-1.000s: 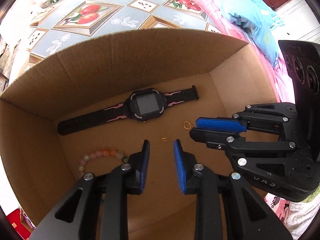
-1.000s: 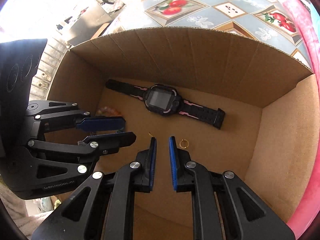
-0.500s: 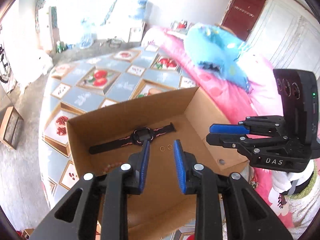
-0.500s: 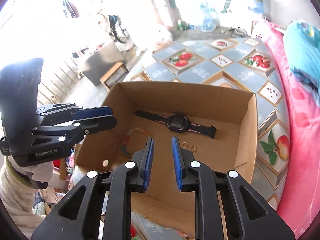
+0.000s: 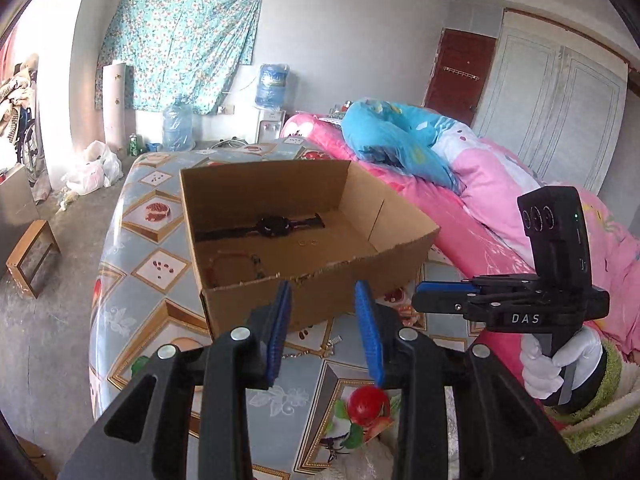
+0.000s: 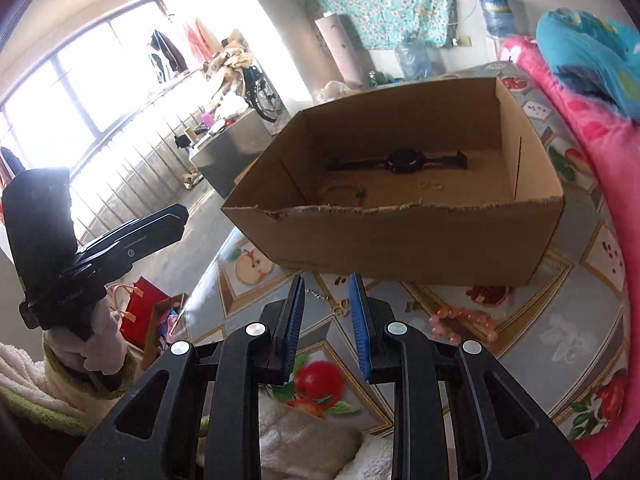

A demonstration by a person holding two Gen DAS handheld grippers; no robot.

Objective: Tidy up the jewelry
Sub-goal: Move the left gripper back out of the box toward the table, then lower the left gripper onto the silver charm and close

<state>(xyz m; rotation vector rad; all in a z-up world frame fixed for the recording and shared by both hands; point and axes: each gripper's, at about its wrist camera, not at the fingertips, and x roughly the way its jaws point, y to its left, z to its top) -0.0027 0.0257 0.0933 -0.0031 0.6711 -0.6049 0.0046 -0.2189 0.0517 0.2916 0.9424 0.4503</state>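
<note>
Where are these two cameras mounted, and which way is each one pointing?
Left wrist view: sits on the left gripper, looking forward between its open blue fingers at the cardboard box; the right gripper and a white-gloved hand show at right.
Right wrist view: sits on the right gripper, facing the same box from slightly lower; the left gripper shows at left.
Shared: the box, the watch inside, the fruit-patterned tablecloth.

place: home bedroom | signs: pink quilt (image 5: 500, 184) – wardrobe (image 5: 560, 112) – water jugs (image 5: 178, 128) by floral curtain (image 5: 180, 44)
</note>
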